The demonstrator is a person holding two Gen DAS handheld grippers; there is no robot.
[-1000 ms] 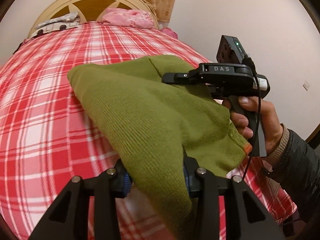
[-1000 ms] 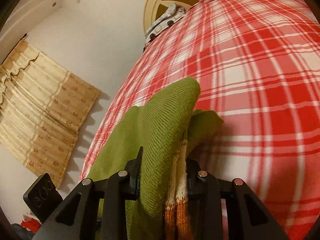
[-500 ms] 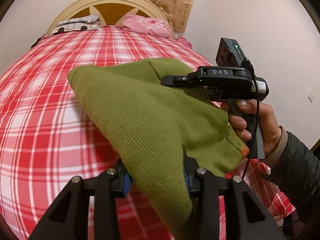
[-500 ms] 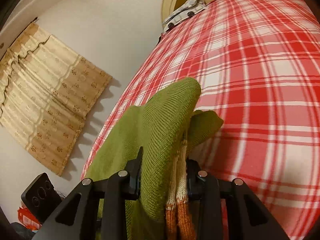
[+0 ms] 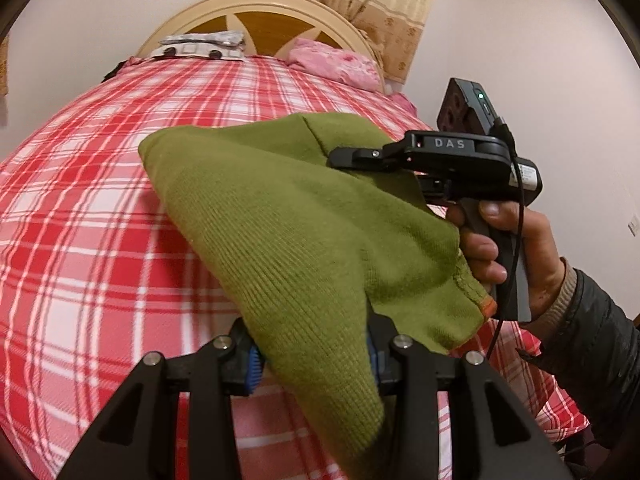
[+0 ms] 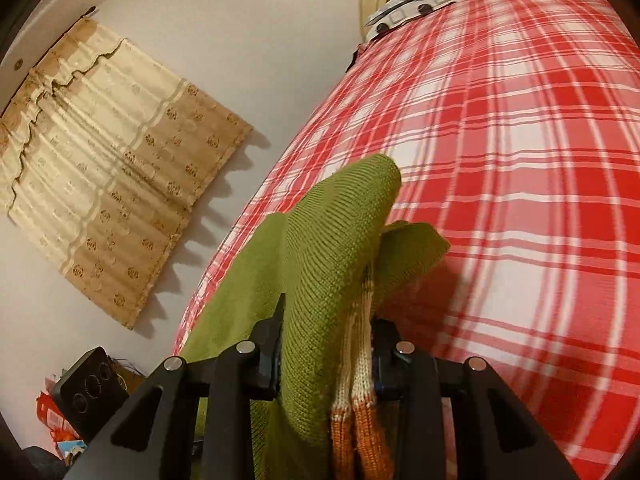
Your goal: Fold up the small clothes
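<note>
A green knit sweater [image 5: 288, 216] with orange and cream trim hangs in the air between both grippers, above the red plaid bed [image 5: 92, 208]. My left gripper [image 5: 314, 360] is shut on one part of the sweater. My right gripper [image 6: 326, 368] is shut on a bunched part of the sweater [image 6: 336, 248] that shows the striped cuff. In the left wrist view the right gripper [image 5: 404, 160] is seen from the side at the right, held by a hand, with the sweater draped below it.
The bed has a wooden headboard [image 5: 256, 16], a pink pillow [image 5: 336, 64] and a grey patterned item [image 5: 200, 44] at its head. A beige curtain [image 6: 112, 168] hangs on the wall beside the bed. The bed's edge [image 6: 248, 216] runs below it.
Both grippers have risen and tilted up a little with the sweater held between them; more of the headboard and wall shows. Both grips are unchanged.
</note>
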